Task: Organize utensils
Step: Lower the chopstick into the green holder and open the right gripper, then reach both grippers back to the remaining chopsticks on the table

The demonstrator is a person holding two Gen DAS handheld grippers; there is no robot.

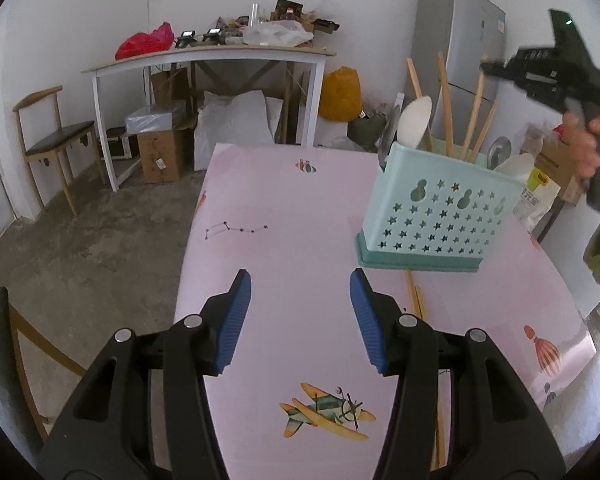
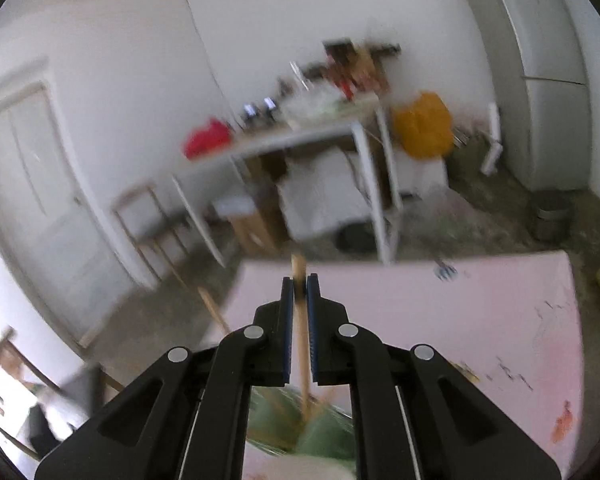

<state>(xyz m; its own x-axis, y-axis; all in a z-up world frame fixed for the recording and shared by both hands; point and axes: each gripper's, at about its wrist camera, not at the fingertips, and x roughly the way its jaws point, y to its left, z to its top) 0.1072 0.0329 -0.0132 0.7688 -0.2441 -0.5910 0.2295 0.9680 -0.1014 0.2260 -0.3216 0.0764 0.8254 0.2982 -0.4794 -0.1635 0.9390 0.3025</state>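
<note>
Caddy [image 1: 432, 216] already holds chopsticks and a spoon [image 1: 414, 120]. Your right gripper [image 2: 299, 280] is clamped on one chopstick [image 2: 301, 344]; left gripper [image 1: 300, 312] half-open, empty. Two chopsticks [image 1: 416, 296] left on table [image 1: 284, 200].

Pink-clothed table [image 1: 284, 208] under a mint utensil basket [image 1: 432, 216] and loose chopsticks [image 1: 414, 296].

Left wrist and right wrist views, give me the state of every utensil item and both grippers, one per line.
left gripper: open, empty, over the pink table.
right gripper: shut on a wooden chopstick.
utensil basket: upright on the table, holding chopsticks and a white spoon.
loose chopsticks: lying flat on the table in front of the basket.
</note>
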